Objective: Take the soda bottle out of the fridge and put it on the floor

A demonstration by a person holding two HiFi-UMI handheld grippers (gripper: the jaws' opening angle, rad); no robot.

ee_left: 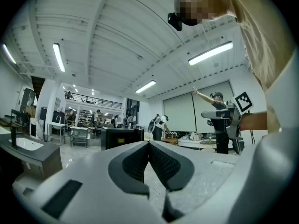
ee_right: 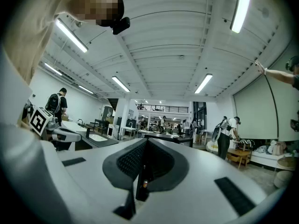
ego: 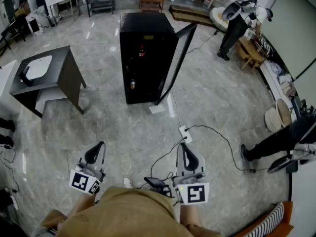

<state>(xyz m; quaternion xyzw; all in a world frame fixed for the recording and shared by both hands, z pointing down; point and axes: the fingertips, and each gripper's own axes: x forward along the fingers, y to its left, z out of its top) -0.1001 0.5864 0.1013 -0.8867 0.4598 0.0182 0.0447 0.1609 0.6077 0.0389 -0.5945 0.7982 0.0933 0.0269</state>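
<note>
The black fridge [ego: 140, 33] stands upright on the grey marbled floor [ego: 123, 132], with its door [ego: 175, 65] swung wide open. The soda bottle [ego: 141, 51], dark with a red label, stands upright on an upper shelf inside the fridge.

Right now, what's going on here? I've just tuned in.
A person stands back from the black fridge, whose door hangs open. The left hand-held gripper and right hand-held gripper are both shut and empty, held out front and pointing toward the fridge. Inside, a bottle shows on an upper shelf and another container lower down. Nothing has been set on the floor yet.
</note>
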